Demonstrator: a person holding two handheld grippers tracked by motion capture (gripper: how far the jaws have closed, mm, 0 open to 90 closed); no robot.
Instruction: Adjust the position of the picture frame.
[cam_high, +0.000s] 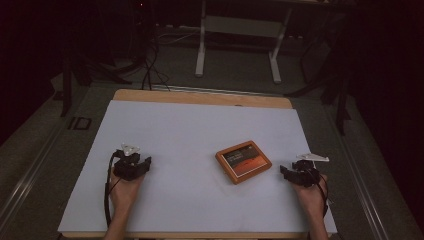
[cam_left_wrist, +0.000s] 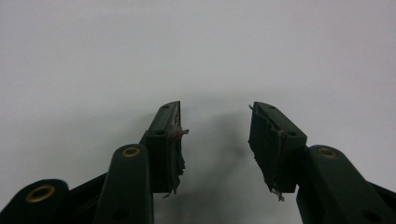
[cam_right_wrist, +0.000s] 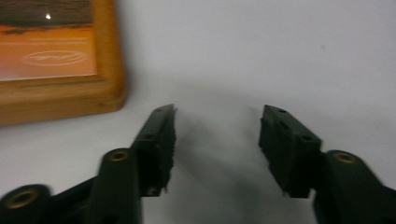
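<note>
White covers the table (cam_high: 165, 130) in the high view, and on it we see one wooden frame (cam_high: 243, 161) right of the middle. Our left gripper (cam_high: 142, 165) is well apart from it; our right gripper (cam_high: 285, 171) is just beside its right corner. There is lots of bare room around. In the left gripper view, we see two jaws apart, holding nothing. In the right gripper view, the jaws gape wide, and the frame's corner sits up left.

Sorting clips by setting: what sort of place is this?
Probably a lab or recording workspace: a white-covered table, dark cables on the floor, and a white equipment stand behind it.
</note>
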